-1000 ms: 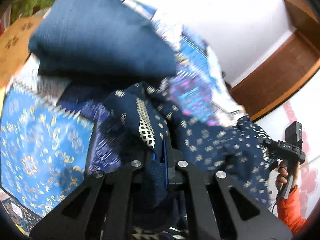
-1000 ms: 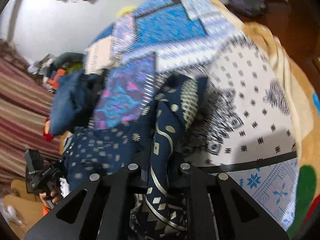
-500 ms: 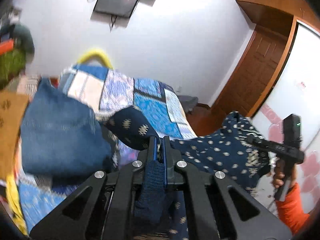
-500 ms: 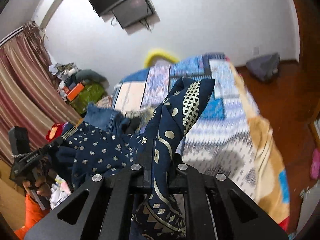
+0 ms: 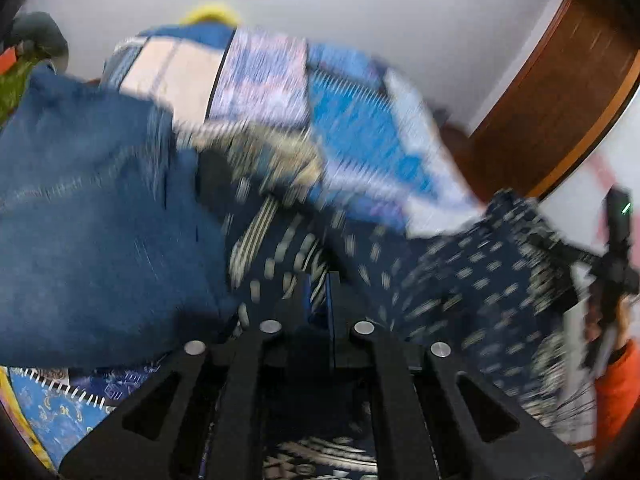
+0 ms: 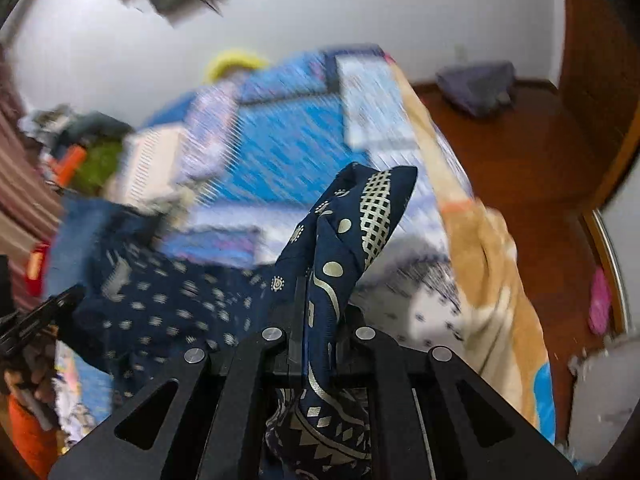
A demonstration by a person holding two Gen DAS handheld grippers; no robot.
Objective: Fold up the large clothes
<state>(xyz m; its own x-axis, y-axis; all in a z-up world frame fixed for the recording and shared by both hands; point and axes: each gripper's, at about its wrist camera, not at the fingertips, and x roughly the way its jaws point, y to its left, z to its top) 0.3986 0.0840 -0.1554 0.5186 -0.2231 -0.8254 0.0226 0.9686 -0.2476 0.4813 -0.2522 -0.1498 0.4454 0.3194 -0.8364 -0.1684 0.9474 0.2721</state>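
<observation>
A navy garment with pale dots and lattice print (image 5: pixel 460 280) (image 6: pixel 172 304) hangs stretched between both grippers above a bed. My left gripper (image 5: pixel 318 280) is shut on one bunched end of it, the cloth running off to the right toward the other gripper (image 5: pixel 616 256). My right gripper (image 6: pixel 318 280) is shut on the other end, whose corner (image 6: pixel 372 208) sticks up past the fingertips. In the right wrist view the left gripper (image 6: pixel 36 320) shows at the left edge, held by a hand in an orange sleeve (image 6: pixel 24 432). Both views are motion-blurred.
A blue patchwork quilt (image 6: pixel 288 136) covers the bed, with a tan blanket (image 6: pixel 484 248) along its right side. Folded blue jeans (image 5: pixel 88 216) lie on the left. Wooden floor (image 6: pixel 520 152), a dark cloth heap (image 6: pixel 476 88), a wooden door (image 5: pixel 552 100) and a white wall stand beyond.
Both grippers have swung with the garment. The views dropped from the wall and TV back toward the bed. The jeans now fill more of the left wrist view.
</observation>
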